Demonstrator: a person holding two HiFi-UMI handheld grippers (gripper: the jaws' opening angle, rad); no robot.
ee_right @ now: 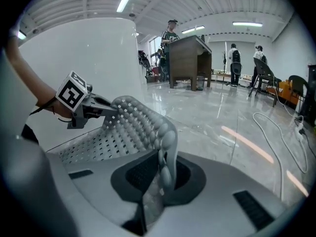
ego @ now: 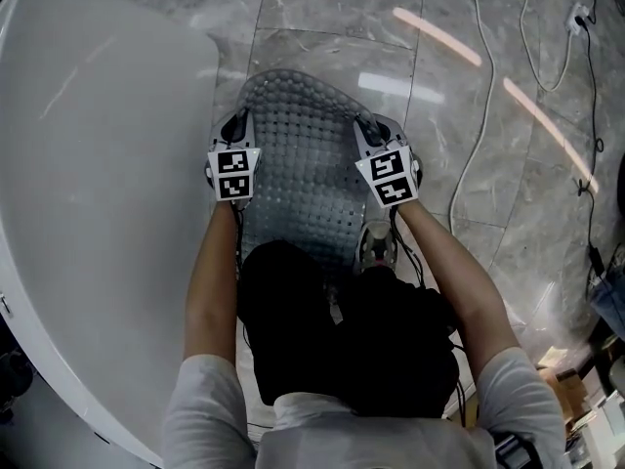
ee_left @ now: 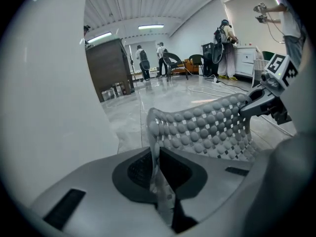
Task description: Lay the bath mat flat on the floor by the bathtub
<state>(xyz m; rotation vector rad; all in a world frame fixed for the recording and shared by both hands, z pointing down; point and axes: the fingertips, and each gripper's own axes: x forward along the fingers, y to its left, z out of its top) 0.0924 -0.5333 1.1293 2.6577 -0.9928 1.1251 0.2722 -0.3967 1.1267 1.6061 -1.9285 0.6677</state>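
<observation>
A translucent grey bath mat [ego: 298, 164] with bumps and square holes hangs between my two grippers above the marble floor, just right of the white bathtub [ego: 98, 145]. My left gripper [ego: 234, 128] is shut on the mat's left edge. The right gripper [ego: 369, 130] is shut on its right edge. In the left gripper view the mat [ee_left: 207, 127] runs out from the pinched jaws [ee_left: 156, 172] toward the right gripper [ee_left: 269, 100]. The right gripper view shows the mat [ee_right: 128, 127] clamped in the jaws [ee_right: 160, 174], with the left gripper [ee_right: 86, 105] across from it.
White cables [ego: 479, 135] trail over the grey marble floor [ego: 322, 18] to the right, toward a wall socket [ego: 578, 18]. Boxes and clutter [ego: 586, 389] sit at the lower right. Far off, several people [ee_left: 148, 60] stand near a dark cabinet [ee_right: 190, 58].
</observation>
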